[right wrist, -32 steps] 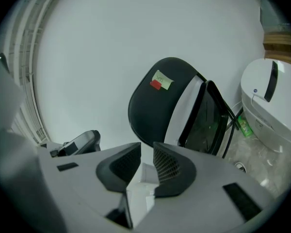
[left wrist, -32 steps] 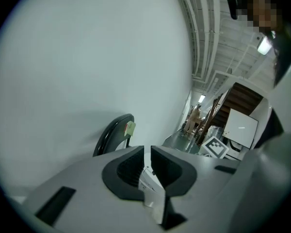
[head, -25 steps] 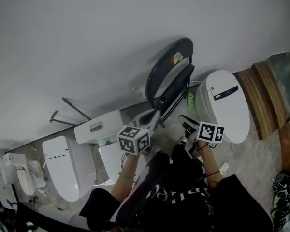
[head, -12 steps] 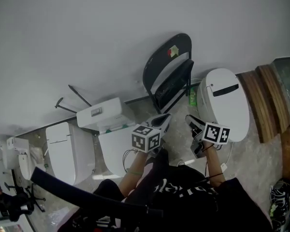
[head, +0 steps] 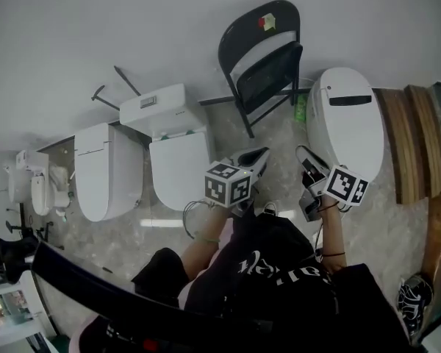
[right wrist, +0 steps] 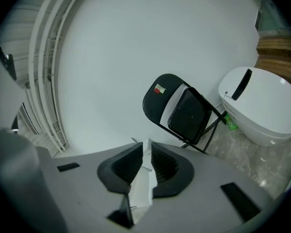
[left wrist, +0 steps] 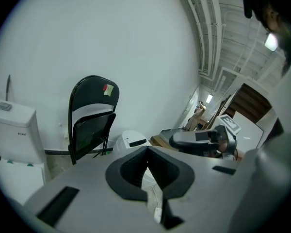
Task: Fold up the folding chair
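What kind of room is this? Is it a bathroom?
Probably not a working bathroom, more like a shop or storeroom for toilets. Several white toilets stand side by side along one wall, with a black folding chair between two of them.

Left hand-held gripper: held out ahead of the torso, pointing to the far side and slightly downward. Jaws pressed together, nothing between them. Left marker cube at its near end.
Left forearm: bare, reaching forward, thin band at the wrist.
Right hand-held gripper: to the right of the left one and apart from it, aimed the same way. Jaws a narrow slit apart, nothing between them. Right marker cube at its near end.
Right forearm: bare, extended forward, dark band near the sleeve.
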A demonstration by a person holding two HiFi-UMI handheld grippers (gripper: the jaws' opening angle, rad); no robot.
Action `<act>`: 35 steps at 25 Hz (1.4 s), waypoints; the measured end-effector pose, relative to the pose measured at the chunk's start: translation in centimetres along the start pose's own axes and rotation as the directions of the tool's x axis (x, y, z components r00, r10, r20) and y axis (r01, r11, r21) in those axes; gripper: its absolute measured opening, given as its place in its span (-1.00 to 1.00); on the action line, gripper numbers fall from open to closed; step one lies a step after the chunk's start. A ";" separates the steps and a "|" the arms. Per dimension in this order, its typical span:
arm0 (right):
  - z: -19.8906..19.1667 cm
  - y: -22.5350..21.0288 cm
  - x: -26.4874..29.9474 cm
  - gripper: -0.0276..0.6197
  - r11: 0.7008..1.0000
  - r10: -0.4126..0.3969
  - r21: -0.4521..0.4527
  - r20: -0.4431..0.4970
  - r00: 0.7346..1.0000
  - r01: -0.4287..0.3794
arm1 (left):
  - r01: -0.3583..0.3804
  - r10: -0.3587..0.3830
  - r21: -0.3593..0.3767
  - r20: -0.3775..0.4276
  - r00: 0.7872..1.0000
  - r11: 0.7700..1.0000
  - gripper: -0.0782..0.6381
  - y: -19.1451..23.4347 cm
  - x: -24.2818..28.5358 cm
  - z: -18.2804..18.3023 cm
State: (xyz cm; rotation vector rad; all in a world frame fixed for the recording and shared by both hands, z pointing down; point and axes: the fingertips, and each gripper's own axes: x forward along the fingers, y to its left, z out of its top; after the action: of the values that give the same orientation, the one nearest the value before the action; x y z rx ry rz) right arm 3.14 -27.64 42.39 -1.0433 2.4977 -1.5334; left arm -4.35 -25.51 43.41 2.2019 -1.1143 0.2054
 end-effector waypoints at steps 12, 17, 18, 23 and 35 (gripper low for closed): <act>-6.4 0.7 -3.1 -0.74 1.000 0.008 0.019 -0.027 1.000 -0.007 | -0.041 0.041 -0.005 0.030 0.999 0.999 -0.77 -1.3 -5.0 -3.5; -8.6 2.4 -3.1 -0.75 1.000 -0.018 0.021 0.001 1.000 0.018 | -0.017 0.016 0.009 0.037 0.999 1.000 -0.77 -1.4 -8.8 -4.2; -9.3 2.8 -2.9 -0.76 0.999 -0.023 0.023 0.008 1.000 0.023 | -0.011 0.010 0.014 0.038 0.999 1.000 -0.77 -1.4 -9.9 -4.5; -14.5 6.5 -2.6 -0.78 0.999 -0.046 0.030 0.057 0.997 0.044 | 0.024 -0.025 0.018 0.042 0.999 1.000 -0.77 -0.5 -16.5 -6.9; -29.5 13.0 -4.4 -0.82 0.992 -0.115 0.069 0.073 0.991 0.110 | 0.148 -0.148 0.023 -0.004 0.989 0.989 -0.77 -0.4 -27.1 -14.1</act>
State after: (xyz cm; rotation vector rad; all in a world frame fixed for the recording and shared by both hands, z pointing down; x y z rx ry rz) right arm -10.72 1.66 45.77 -1.2272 2.3602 -1.5590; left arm -18.96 1.36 43.04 2.2928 -0.9462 0.1576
